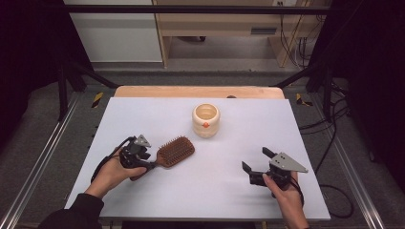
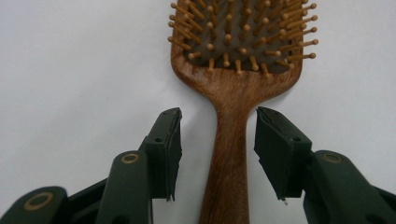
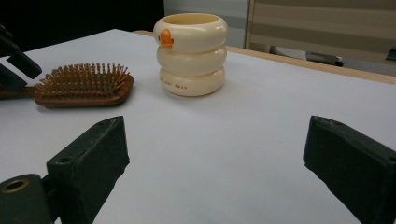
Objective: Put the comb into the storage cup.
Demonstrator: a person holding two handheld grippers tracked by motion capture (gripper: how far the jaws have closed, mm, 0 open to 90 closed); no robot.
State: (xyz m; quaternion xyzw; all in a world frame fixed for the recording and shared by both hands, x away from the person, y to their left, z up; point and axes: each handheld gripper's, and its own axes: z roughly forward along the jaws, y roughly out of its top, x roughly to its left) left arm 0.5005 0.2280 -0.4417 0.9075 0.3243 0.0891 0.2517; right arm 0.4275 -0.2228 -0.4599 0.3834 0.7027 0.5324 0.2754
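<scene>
Tongs astride hairbrush; illegibly lettered cup

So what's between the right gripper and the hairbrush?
Only bare table separates the right gripper from the hairbrush, as the high view shows.

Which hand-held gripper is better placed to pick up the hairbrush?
Left. The left hand-held gripper already straddles the hairbrush handle, pads apart from the wood. The right hand-held gripper stands open over bare table, away from it.
</scene>
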